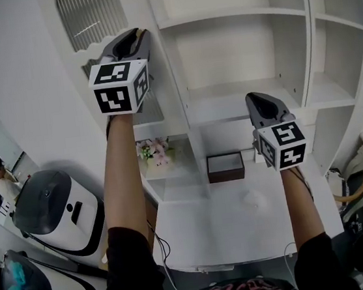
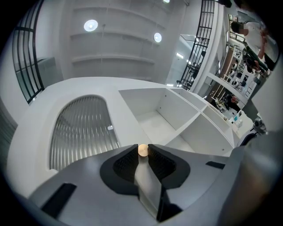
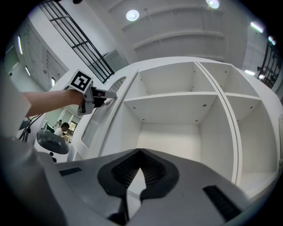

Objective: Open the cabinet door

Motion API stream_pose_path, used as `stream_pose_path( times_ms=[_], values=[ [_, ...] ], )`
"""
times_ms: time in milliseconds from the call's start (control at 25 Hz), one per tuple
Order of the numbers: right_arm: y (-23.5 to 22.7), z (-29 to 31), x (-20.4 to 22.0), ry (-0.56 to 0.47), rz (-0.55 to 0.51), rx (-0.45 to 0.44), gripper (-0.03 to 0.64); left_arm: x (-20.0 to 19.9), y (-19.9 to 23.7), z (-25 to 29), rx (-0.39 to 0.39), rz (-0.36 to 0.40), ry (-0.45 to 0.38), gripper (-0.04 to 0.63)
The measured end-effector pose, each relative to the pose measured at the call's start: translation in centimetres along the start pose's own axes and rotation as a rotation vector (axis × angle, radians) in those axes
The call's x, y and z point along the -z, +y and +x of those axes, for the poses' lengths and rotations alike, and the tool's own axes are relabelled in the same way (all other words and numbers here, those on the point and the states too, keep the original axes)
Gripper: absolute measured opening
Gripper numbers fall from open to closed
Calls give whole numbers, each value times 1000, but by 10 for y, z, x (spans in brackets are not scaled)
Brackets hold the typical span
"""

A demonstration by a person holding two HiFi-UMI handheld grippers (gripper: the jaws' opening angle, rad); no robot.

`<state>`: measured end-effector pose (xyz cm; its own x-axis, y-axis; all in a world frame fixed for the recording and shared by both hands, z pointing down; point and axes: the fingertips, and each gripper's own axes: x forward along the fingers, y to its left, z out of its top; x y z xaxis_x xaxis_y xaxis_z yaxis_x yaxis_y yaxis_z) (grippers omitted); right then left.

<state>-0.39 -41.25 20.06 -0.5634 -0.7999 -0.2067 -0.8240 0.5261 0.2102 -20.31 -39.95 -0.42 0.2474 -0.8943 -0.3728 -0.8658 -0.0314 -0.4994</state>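
Far left: two rounded white machines (image 1: 58, 212) with dark tops stood below the counter's left end. A person (image 1: 3, 179) was in the background beyond them.
Cabinet door (image 1: 96, 13): it was white with an arched, ribbed panel. It stood swung out to the left of the cabinet, so the shelves inside lay in plain sight.
Left gripper (image 1: 131, 37): it was raised on an outstretched arm up against the door, pointing slightly upward, with its marker cube turned toward the head camera.
Left jaws: they were drawn in narrow and clamped on the knob (image 2: 143, 150). The left gripper view showed the ribbed pads pressing it from both sides at the very tips.
Knob: it was small, round and copper-coloured, and showed against the door's white frame just right of the ribbed panel.
Flowers (image 1: 156, 151): a pale bunch sat in a low compartment beneath the left gripper.
Box (image 1: 225, 167): it was dark brown and open-topped, and rested on the counter (image 1: 245, 232) at the foot of the cabinet, between the two arms.
Cabinet (image 1: 231, 18): it was white and split into compartments by level shelves and an upright partition.
Right gripper (image 1: 259, 100): it was held lower than the left one, facing the open compartments and well apart from the door.
Right jaws: the tips met, with nothing between them.
Right gripper view: the left gripper showed at the door's upper part, with the open shelves to its right.
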Motion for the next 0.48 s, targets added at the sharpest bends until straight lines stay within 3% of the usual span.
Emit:
stream_pose_path(
  times_ms=[480],
  values=[
    [13,1,-3,-1,5,-20,15,-13,1,-28,91,-44,-54,83]
  ],
)
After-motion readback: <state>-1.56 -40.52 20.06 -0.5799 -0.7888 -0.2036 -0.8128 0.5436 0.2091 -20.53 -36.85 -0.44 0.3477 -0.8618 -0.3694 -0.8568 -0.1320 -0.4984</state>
